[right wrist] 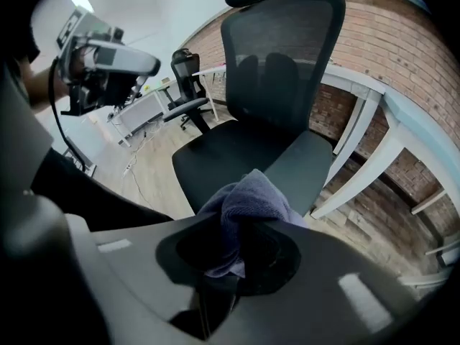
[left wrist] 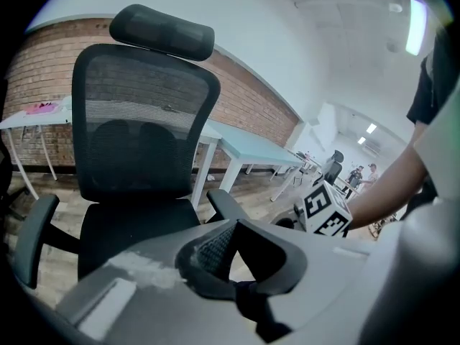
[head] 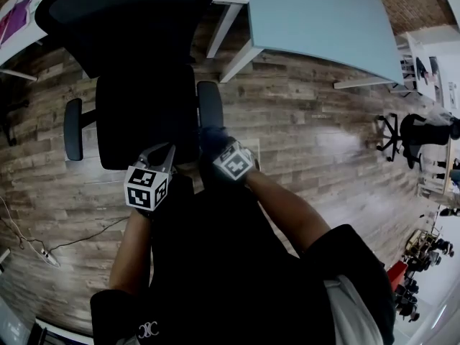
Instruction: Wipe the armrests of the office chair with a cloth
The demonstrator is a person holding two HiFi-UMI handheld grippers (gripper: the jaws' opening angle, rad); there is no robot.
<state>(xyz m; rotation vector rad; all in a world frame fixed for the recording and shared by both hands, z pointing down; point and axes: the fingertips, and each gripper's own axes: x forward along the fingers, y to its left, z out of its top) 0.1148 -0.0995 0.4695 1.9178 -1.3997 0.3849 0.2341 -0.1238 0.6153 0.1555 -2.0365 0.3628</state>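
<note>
Bunched grey-blue cloth [right wrist: 248, 196] beside black chair armrest [right wrist: 313, 164].

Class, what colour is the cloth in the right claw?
The cloth is greyish blue, clearest in the right gripper view.

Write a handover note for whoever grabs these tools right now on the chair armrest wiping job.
Left tool: open, empty, at the front edge of the chair seat.
Right tool: shut on the cloth, close to the nearer armrest; whether the cloth touches it cannot be told.
Done: cloth is in hand; no wiping evident.
Left: wipe the nearer armrest, then the other armrest.
</note>
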